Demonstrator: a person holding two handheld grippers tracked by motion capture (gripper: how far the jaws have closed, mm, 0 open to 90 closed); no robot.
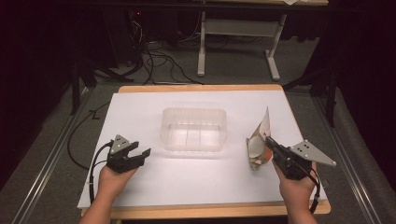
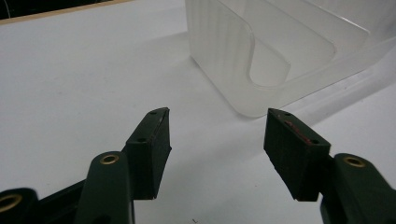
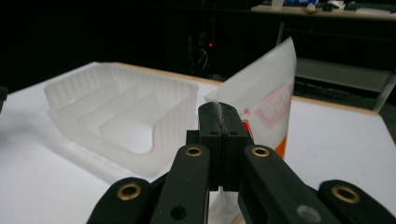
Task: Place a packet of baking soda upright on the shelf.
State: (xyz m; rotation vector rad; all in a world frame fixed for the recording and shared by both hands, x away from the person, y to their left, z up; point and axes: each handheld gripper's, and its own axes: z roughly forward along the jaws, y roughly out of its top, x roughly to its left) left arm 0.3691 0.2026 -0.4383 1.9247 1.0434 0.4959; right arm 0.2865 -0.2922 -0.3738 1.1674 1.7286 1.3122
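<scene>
Two claws over white surface [image 1: 187,177]: my right claw [image 1: 267,140] pinched the pouch [image 1: 259,142] upright, just right of the clear bin [image 1: 193,129]; my left claw [image 1: 142,152] gaped wide near the bin's left corner, holding nothing.

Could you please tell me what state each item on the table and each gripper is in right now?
Clear plastic bin: upright, empty, on the white table.
Snack pouch: standing up, edge pinched by the right gripper.
Right gripper: shut on the pouch.
Left gripper: open, holding nothing, near the bin.
</scene>
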